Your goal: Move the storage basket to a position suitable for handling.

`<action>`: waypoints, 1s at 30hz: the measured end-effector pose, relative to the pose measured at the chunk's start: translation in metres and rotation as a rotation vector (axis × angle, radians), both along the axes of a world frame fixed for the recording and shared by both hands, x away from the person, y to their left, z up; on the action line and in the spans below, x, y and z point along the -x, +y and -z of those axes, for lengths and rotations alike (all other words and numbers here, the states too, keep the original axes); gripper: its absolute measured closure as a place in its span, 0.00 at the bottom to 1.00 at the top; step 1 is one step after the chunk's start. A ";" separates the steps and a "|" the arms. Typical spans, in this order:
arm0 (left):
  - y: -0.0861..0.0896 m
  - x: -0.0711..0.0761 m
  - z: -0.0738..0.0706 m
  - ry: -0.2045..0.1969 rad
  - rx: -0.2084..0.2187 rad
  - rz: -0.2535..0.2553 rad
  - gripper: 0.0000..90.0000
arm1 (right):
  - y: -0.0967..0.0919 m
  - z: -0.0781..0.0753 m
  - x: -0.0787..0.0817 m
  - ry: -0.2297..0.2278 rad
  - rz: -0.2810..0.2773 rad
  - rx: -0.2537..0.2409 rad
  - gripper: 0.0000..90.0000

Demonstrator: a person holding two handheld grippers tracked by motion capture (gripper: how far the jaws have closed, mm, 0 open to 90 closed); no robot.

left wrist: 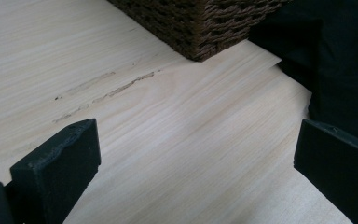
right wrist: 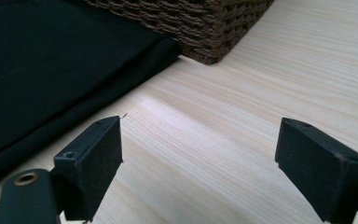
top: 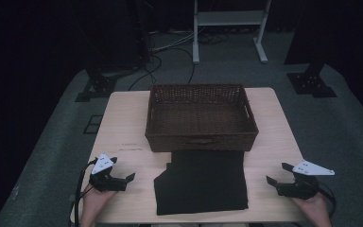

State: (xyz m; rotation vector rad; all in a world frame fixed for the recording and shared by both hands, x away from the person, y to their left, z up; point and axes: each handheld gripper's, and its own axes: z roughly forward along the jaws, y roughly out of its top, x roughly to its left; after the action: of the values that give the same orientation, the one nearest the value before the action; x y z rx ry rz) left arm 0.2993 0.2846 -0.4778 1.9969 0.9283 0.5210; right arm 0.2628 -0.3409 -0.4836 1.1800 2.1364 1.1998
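Left gripper (top: 128, 178) and right gripper (top: 275, 174): fingers (left wrist: 58, 168) spread wide apart, nothing between them, low over bare tabletop (top: 123, 123). The folded black cloth (top: 202, 180) lies flat between the two grippers, apart from both. Its far edge touches the wicker basket (top: 201, 140) beyond the fingers.

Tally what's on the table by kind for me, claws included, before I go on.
Folded black cloth: 1
Brown wicker basket: 1
Claws, both open with nothing between the jaws: 2, the left claw and the right claw
Total: 4
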 end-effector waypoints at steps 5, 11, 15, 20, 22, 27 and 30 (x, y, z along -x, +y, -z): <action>-0.001 0.000 0.001 -0.003 -0.007 0.005 0.00 | 0.002 -0.005 0.001 -0.012 -0.023 -0.002 0.15; -0.007 -0.001 -0.006 -0.017 -0.011 0.036 0.00 | 0.002 -0.013 0.001 -0.020 -0.043 -0.006 0.15; -0.013 -0.002 -0.011 -0.032 -0.015 0.054 0.00 | 0.004 -0.019 0.000 -0.024 -0.061 0.005 0.15; -0.024 -0.002 -0.019 -0.051 -0.035 0.093 0.00 | 0.009 -0.031 0.000 -0.031 -0.087 0.030 0.15; -0.028 0.001 -0.022 -0.060 -0.035 0.108 0.00 | 0.014 -0.039 0.001 -0.047 -0.102 0.047 0.15; -0.034 0.005 -0.031 -0.078 -0.045 0.135 0.00 | 0.026 -0.050 0.003 -0.061 -0.137 0.078 0.15; -0.037 0.007 -0.036 -0.086 -0.043 0.146 0.00 | 0.033 -0.057 0.003 -0.069 -0.164 0.093 0.15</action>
State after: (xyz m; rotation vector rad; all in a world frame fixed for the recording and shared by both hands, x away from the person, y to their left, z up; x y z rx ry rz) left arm 0.2918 0.2473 -0.4413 2.0458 0.7184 0.5446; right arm 0.2602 -0.3076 -0.4271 0.9260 2.2467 1.1769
